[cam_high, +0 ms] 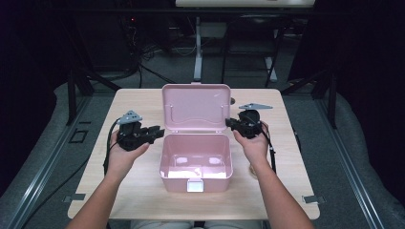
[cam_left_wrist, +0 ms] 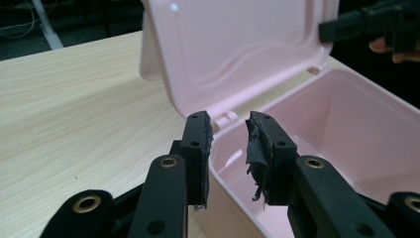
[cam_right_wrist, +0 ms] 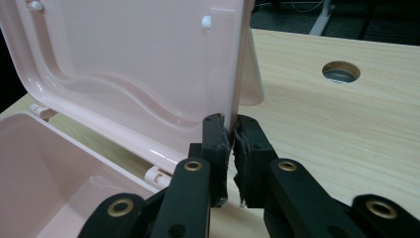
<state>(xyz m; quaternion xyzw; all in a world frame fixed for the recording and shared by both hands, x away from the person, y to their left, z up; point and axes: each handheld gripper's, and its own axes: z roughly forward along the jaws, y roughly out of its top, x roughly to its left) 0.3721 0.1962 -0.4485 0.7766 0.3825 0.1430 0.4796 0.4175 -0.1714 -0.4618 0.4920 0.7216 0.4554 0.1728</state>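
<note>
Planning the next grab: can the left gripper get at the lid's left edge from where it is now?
Probably yes. The left gripper sits open beside the pink box, jaws apart with nothing between them, and the upright lid has its left edge bare. The right gripper pinches the opposite edge, well clear.

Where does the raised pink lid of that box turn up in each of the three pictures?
High view: the lid stands upright at centre, behind the open pink box.
Left gripper view: it fills the upper middle, leaning above the box's rim.
Right gripper view: it fills the upper left, its right edge pinched in the right hand-held gripper.
Shared landmark: the white hinge joining lid and box.
</note>
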